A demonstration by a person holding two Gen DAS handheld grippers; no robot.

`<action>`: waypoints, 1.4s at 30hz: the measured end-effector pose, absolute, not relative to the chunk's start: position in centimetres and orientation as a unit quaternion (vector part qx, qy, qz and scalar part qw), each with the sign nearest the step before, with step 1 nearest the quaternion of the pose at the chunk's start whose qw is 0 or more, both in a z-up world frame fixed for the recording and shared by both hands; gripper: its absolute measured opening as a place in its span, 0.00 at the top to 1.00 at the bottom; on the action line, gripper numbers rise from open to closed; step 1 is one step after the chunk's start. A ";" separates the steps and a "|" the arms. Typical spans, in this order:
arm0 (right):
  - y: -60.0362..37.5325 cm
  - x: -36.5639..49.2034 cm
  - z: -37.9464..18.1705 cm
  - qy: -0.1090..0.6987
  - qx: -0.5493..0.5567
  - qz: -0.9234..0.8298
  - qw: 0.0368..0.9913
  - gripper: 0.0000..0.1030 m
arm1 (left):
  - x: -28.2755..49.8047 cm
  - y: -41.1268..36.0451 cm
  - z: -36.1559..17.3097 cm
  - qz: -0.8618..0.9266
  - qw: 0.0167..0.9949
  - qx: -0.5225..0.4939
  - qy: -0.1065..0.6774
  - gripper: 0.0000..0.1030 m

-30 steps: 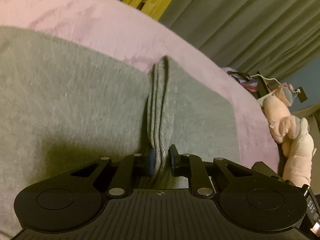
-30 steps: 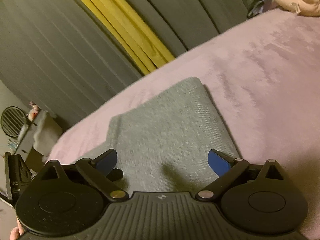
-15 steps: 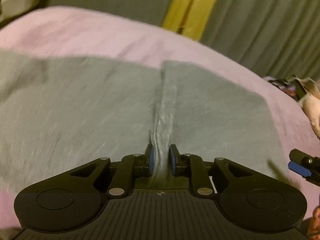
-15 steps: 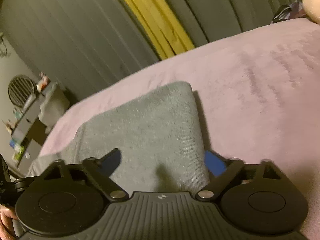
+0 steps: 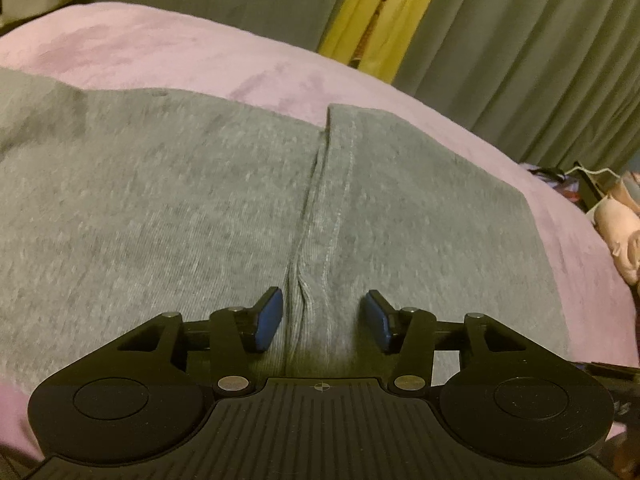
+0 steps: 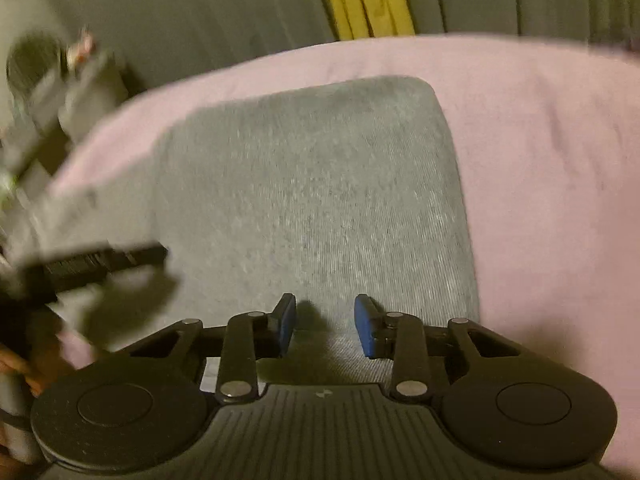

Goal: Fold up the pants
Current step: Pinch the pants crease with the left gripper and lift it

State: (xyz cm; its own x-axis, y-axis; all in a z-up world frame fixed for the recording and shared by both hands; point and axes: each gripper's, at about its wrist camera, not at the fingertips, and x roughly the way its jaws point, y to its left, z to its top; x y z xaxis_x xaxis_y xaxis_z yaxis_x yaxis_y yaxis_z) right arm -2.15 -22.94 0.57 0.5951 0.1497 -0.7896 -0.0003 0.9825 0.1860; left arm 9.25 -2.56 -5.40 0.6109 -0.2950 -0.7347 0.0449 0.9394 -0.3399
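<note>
Grey pants [image 5: 168,208] lie flat on a pink bedspread [image 5: 168,52], with a stitched hem edge [image 5: 332,200] running up the middle of the left wrist view. My left gripper [image 5: 322,322] hovers over that edge; its jaws are opening and the blue pads [image 5: 268,318] stand clear of the cloth ridge between them. In the right wrist view the folded grey pants [image 6: 320,200] end in a rounded corner. My right gripper [image 6: 325,328] sits low over the cloth, jaws closing, with fabric under the gap and no pinch visible.
Grey curtains [image 5: 520,40] with a yellow strip [image 5: 372,12] hang behind the bed. A pink soft toy [image 5: 620,232] lies at the right edge. A blurred black gripper part [image 6: 92,264] and a hand show at the left of the right wrist view, near cluttered furniture [image 6: 60,92].
My left gripper has let go of the hem it was pinching, and the hem now lies flat. My right gripper's jaws have narrowed from wide open and it has rolled and moved nearer the cloth.
</note>
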 end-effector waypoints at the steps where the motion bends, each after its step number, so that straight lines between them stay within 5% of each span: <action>1: -22.4 -2.0 0.6 0.449 0.067 0.034 0.890 0.69 | 9.1 -2.3 -5.3 -0.096 0.885 -0.150 0.431 0.49; 9: -21.3 -4.4 0.9 0.455 0.046 -0.034 0.888 0.66 | 9.3 -1.4 -5.4 -0.095 0.879 -0.178 0.432 0.49; 12: -20.4 -4.4 1.1 0.464 0.029 -0.024 0.885 0.48 | 9.3 -1.0 -5.1 -0.095 0.882 -0.183 0.423 0.44; 14: -20.8 -4.1 1.8 0.458 0.055 -0.001 0.887 0.17 | 9.2 -0.5 -4.4 -0.089 0.892 -0.185 0.404 0.41; 19: -20.6 -2.9 3.4 0.367 -0.025 -0.052 0.928 0.04 | 10.2 0.2 -3.0 -0.088 0.904 -0.202 0.367 0.35; 24: -22.0 -0.7 1.0 0.407 0.004 -0.060 0.911 0.04 | 13.2 -1.4 -3.6 -0.103 0.899 -0.174 0.389 0.37; 27: -23.6 0.3 -0.5 0.440 0.049 -0.070 0.894 0.04 | 15.0 -1.8 -5.5 -0.114 0.877 -0.192 0.425 0.53; 30: -25.4 -0.5 -0.3 0.406 0.106 -0.081 0.904 0.04 | 16.1 -2.1 -5.7 -0.129 0.873 -0.204 0.425 0.57; 34: -25.6 -2.0 0.4 0.345 0.126 -0.048 0.929 0.04 | 16.7 -1.6 -6.2 -0.135 0.859 -0.250 0.427 0.75; 42: -24.2 -2.6 0.9 0.302 0.111 0.037 0.946 0.06 | 13.7 -2.3 -3.4 -0.104 0.896 -0.239 0.359 0.83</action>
State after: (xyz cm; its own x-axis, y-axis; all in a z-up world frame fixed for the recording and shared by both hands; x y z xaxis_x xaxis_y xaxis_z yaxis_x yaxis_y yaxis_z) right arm -2.59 -24.19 0.94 0.8152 0.1366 -0.5628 -0.0023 0.9726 0.2326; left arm 13.71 -2.32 -3.42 0.7207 -0.3588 -0.5932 0.0156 0.8638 -0.5036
